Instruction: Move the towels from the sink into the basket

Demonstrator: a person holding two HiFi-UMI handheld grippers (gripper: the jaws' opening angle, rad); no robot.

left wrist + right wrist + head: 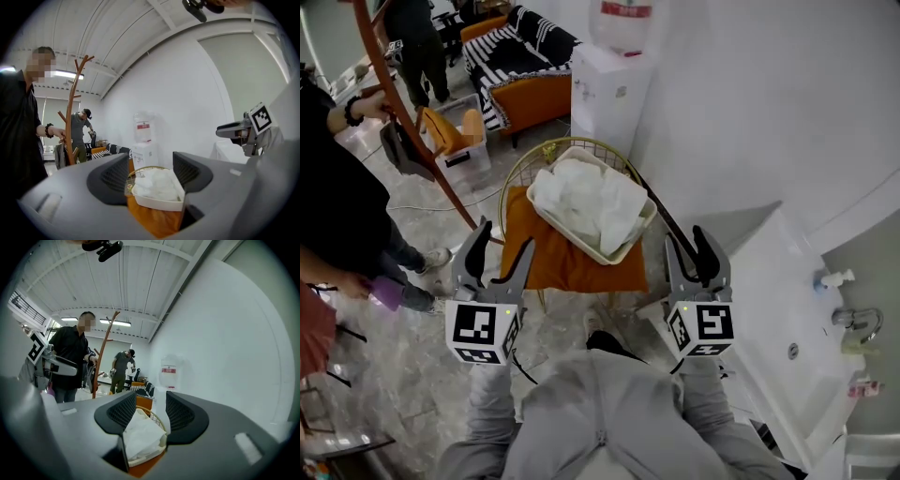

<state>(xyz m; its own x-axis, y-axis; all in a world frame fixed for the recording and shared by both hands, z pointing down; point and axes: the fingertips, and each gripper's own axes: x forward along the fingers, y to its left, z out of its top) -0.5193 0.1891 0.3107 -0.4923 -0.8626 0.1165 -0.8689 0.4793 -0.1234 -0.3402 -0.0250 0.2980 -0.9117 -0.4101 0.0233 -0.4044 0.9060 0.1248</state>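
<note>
**Towels lie in the basket, both hand-held grippers empty**

Head view: the towels are heaped in the basket, which sits on a chair's cushion straight ahead of you and below. Your left hand-held gripper and right hand-held gripper flank its near edge, well clear of it. Its long axis runs from far-left to near-right. The sink is off to your right, so your right hand is nearer to it. No towel shows in the part of it you can see.

Left gripper view: your jaws stand apart with nothing between them. The basket shows through the gap, further off.

Right gripper view: these jaws are also apart, a little narrower, and empty. The towels show beyond them, ahead and lower.
</note>
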